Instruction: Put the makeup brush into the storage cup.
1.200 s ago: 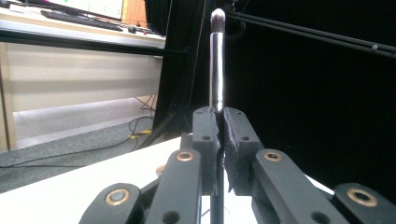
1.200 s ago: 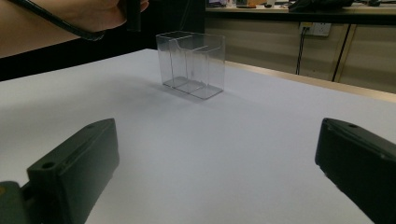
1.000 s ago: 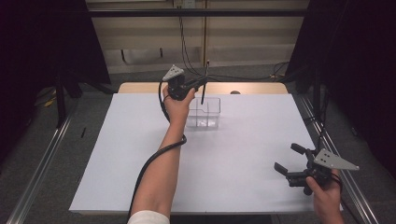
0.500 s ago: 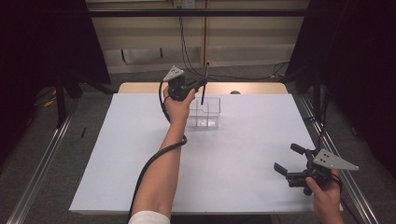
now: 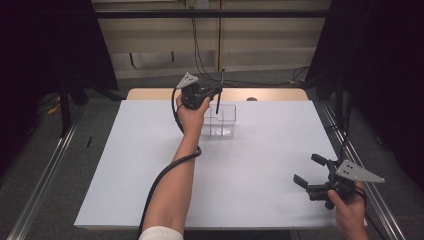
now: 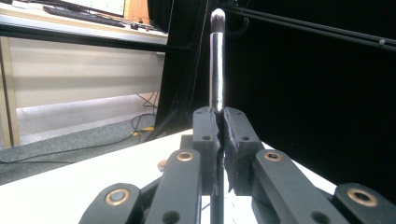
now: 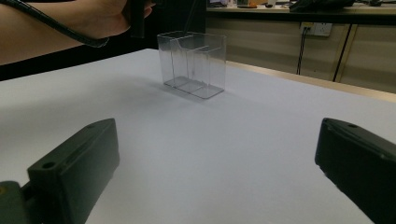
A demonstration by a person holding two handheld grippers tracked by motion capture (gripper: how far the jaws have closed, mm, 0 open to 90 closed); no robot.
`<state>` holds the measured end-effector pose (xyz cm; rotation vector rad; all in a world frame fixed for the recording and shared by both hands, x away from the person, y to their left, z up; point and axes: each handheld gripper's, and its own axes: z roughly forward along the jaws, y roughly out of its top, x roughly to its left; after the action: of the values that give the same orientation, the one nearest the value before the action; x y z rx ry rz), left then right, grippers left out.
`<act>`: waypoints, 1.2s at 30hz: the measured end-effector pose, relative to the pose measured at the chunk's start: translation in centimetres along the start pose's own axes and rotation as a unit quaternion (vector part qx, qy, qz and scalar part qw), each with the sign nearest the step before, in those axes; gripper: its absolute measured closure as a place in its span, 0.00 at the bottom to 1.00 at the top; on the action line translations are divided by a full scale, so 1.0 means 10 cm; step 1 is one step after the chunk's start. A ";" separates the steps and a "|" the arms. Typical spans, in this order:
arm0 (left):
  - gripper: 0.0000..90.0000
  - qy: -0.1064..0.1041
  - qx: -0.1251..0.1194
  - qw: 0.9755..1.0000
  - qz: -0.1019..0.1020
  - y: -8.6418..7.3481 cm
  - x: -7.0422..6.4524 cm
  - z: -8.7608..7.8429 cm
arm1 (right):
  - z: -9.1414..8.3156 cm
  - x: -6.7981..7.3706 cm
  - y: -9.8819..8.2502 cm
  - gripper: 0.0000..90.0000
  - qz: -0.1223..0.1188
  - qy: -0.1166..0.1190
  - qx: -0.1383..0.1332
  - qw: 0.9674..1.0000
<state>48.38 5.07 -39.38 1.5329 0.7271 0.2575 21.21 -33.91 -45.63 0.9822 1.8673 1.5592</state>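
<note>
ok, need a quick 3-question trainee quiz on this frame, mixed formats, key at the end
1. True or false: the left tool is shut on the slim black makeup brush with a silver ferrule.
2. Which way does the brush's bristle tip point? A) up B) down C) sideways
3. Fill in: the right tool has its jaws ____ above the white table cover, apart from the clear plastic divided organiser box.

Key: 1 true. 2 A. 3 open, with nothing between them.
</note>
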 end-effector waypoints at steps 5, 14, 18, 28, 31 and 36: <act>0.93 0.001 0.002 1.000 -0.001 -0.04 0.01 0.00 | 0.00 0.00 0.00 0.00 0.002 0.000 0.001 1.000; 0.93 0.005 0.004 1.000 -0.001 -0.08 0.01 -0.02 | 0.00 0.00 0.00 0.00 0.002 -0.001 0.000 1.000; 0.93 0.004 0.005 1.000 -0.002 -0.10 0.01 -0.02 | 0.00 0.00 0.00 0.00 0.001 0.000 0.001 1.000; 0.93 0.004 0.011 1.000 -0.001 -0.15 0.00 -0.02 | 0.00 0.00 0.00 0.00 0.001 0.002 0.001 1.000; 0.93 0.004 0.009 1.000 -0.002 -0.16 0.01 -0.03 | 0.00 0.00 0.00 0.00 0.001 0.002 0.002 1.000; 0.93 0.003 0.011 1.000 -0.001 -0.17 0.01 -0.04 | 0.00 0.00 0.00 0.00 0.001 0.002 0.001 1.000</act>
<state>47.72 5.38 -40.98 1.5527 0.7372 0.2535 21.24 -33.93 -45.66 0.9835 1.8723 1.5612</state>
